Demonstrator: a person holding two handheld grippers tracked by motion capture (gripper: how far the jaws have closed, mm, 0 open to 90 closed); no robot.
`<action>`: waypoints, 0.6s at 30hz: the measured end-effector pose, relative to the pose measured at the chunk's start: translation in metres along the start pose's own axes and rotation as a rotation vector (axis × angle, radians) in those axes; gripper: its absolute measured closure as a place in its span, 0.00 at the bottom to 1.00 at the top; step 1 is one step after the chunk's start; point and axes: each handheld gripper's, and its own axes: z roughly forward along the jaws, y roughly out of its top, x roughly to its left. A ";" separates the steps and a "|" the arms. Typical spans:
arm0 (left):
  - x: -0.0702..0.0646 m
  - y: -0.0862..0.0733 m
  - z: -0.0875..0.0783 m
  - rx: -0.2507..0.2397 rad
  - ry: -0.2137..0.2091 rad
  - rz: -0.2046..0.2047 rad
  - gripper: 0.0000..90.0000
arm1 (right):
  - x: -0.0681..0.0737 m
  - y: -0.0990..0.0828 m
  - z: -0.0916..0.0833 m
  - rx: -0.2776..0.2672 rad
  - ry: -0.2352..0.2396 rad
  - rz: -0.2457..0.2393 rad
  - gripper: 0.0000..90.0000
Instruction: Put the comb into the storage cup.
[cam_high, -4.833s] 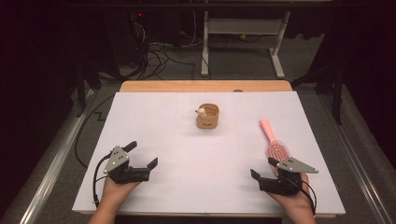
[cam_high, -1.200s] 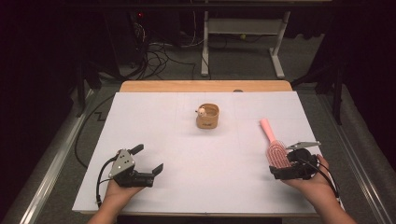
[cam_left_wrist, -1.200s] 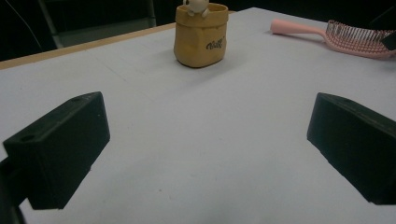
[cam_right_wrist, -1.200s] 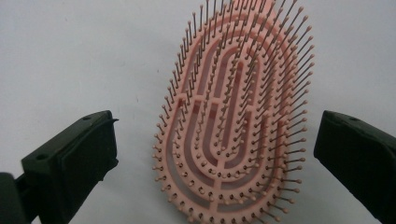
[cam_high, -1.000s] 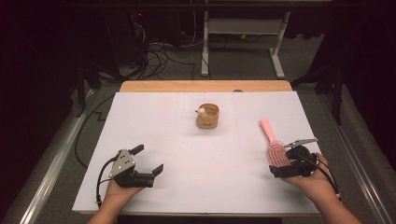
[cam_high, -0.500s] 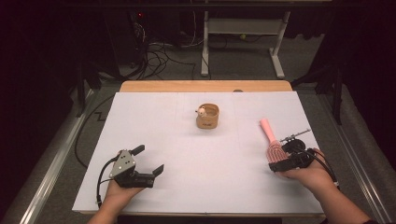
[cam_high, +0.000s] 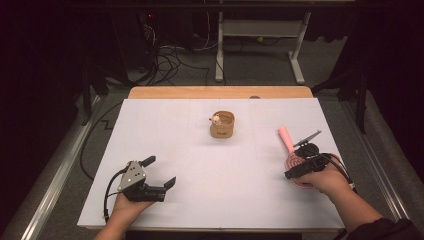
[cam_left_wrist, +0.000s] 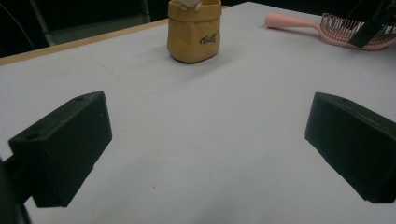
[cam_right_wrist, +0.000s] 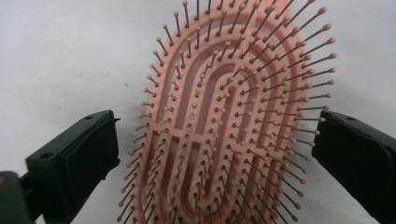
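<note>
Item: pink plastic paddle hairbrush (cam_right_wrist: 224, 121), bristles up, flat on white desk (cam_high: 200, 165).
Handling: probably light, stiff; bristles springy.
Hold: across head edges.
Right tongs (cam_right_wrist: 215, 154): apart, straddling head.
Left tongs (cam_left_wrist: 205, 149): apart, idle.

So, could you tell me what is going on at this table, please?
A person holds a gripper in each hand at a white table. The right gripper is open, its fingers either side of a pink hairbrush lying bristles up, not yet clamped. The left gripper rests open near the front edge, holding nothing. A small tan pouch stands mid-table.
</note>
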 end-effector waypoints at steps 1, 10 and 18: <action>0.000 0.000 0.000 0.002 -0.001 0.000 0.02 | 0.001 0.001 0.001 0.010 0.000 0.001 0.03; -0.001 0.000 0.000 0.004 -0.003 0.002 0.02 | 0.001 0.007 0.003 0.038 -0.011 0.014 0.11; -0.001 0.000 -0.001 0.005 -0.003 0.005 0.02 | -0.004 0.011 0.003 0.069 0.010 0.053 0.17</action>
